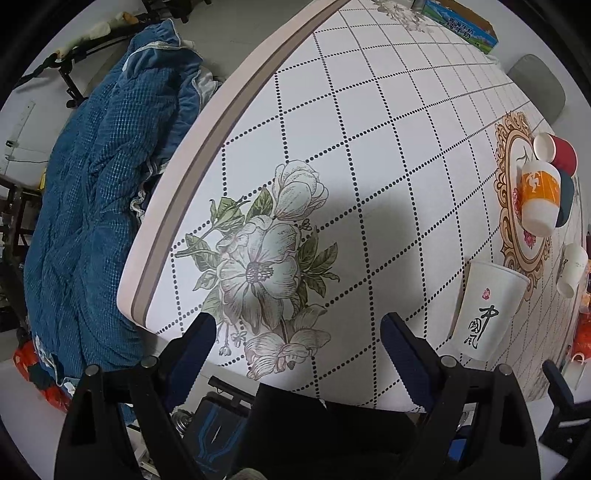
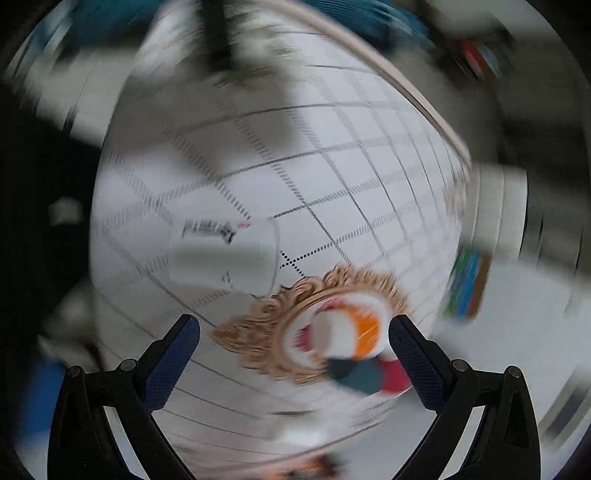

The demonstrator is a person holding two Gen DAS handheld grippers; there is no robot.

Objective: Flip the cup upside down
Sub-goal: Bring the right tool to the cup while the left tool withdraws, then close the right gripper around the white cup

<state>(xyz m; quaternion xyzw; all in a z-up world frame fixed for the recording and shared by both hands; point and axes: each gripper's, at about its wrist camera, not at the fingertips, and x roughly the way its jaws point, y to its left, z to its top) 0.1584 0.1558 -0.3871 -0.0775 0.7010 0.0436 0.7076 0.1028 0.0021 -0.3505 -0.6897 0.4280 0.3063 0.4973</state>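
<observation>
A white paper cup with black calligraphy stands on the patterned tablecloth, right of my left gripper, which is open and empty above the flower print. The same cup shows blurred in the right wrist view. A white and orange cup stands with a red cup and a dark teal cup at the far right. My right gripper is open and empty, just above that cluster. The right wrist view is heavily motion-blurred.
Another white cup stands at the right edge. A blue-green box lies at the table's far end. A blue quilt is heaped on the floor beyond the table's left edge. A grey chair back stands at the far side.
</observation>
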